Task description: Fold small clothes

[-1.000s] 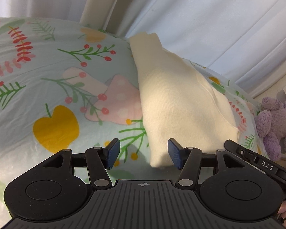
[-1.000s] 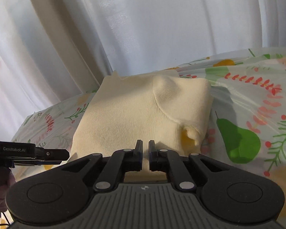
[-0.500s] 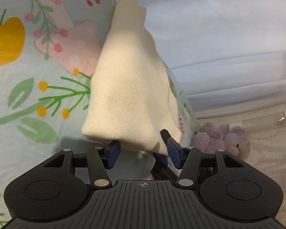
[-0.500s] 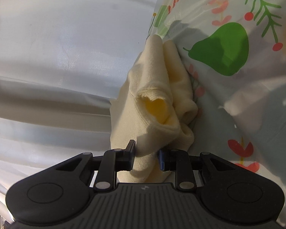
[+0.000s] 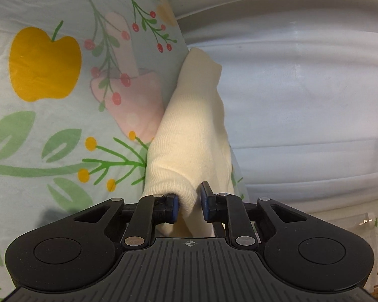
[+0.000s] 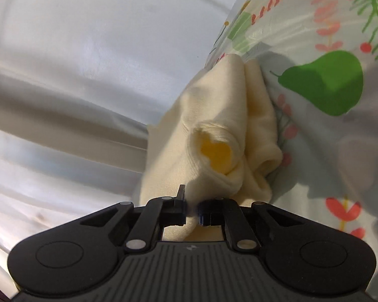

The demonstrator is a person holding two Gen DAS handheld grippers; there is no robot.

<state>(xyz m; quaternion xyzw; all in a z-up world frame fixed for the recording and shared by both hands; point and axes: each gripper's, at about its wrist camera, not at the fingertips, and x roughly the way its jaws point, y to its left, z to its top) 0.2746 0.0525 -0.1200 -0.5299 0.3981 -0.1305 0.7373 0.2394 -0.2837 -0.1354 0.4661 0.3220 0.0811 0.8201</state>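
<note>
A printed sheet (image 5: pixel 50 105) covers the surface under everything — pale blue-green, with a yellow apple, pink mushrooms, red berries and green sprigs in the left wrist view, and a green pear and red leaf sprays in the right. Whether it lies on a tabletop or a bed cannot be told. Behind it hangs a white curtain (image 5: pixel 302 88) in broad folds, filling much of both views. At the lower right edge of the left view a clear plastic tube (image 5: pixel 368 220) shows, partly cut off. Nothing stands between either tool and the cloth.

The cream knit garment (image 5: pixel 189 130) lies folded on the sheet near its curtain-side edge, fine-ribbed and soft, narrowing toward the far end. From the right view it is bunched into thick rolls, with a round opening whose inside glows a deeper yellow.

The left tongs (image 5: pixel 189 205) are closing, with a rounded fold of the garment's near corner between the blue pads; both pads appear to press it. The right tongs (image 6: pixel 191 211) are also closing — nearly together — with a pinch of the garment's near edge caught between them.
</note>
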